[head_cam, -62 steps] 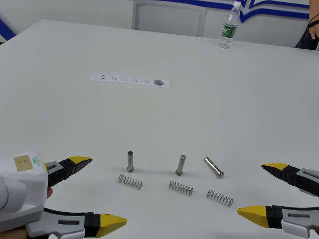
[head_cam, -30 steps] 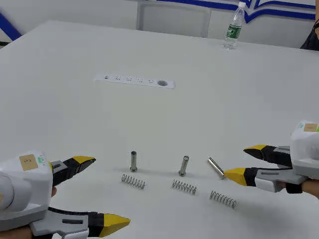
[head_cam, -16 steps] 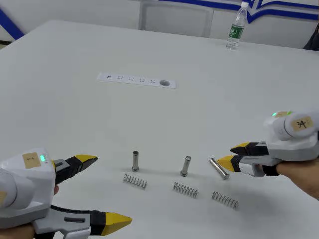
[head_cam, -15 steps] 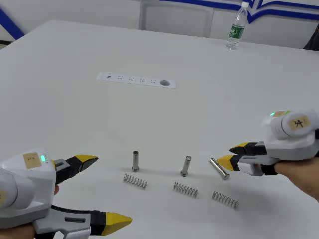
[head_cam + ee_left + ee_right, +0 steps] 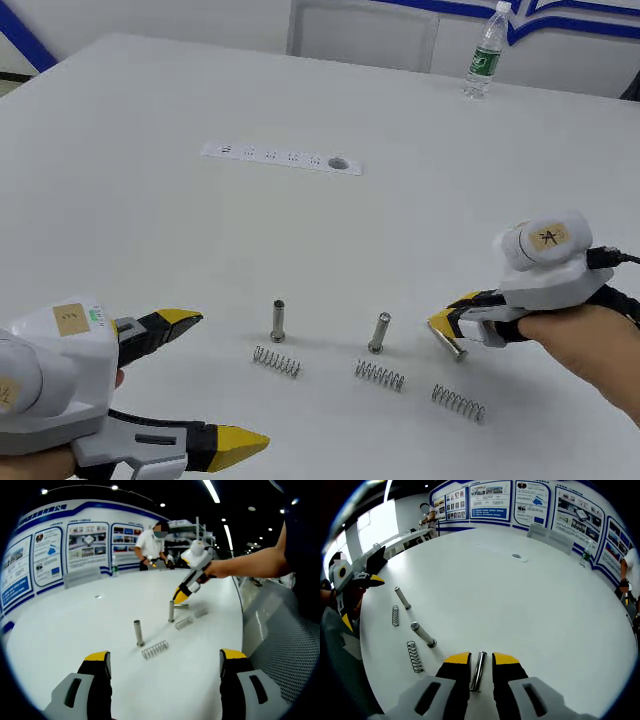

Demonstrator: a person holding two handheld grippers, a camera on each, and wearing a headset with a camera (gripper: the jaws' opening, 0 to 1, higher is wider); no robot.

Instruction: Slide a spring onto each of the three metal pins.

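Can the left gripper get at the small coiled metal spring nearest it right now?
Probably yes: the left gripper is open, and only bare white table lies between it and the small coiled metal spring. The short upright metal pin stands beyond it, not blocking.

I have three short steel pins and three coiled wire springs to work with. The right pin (image 5: 478, 672) lies flat between the yellow tips of my right claw (image 5: 480, 658). The jaws stand close on either side, and I can't tell whether they pinch it. The middle pin (image 5: 378, 332) stands upright just left of that claw. The left pin (image 5: 278, 320) stands upright farther left, ahead of my wide-open left claw (image 5: 222, 378). A spring lies on its side just nearer me than each pin: the left spring (image 5: 276, 361), the middle spring (image 5: 380, 375) and the right spring (image 5: 458, 402).
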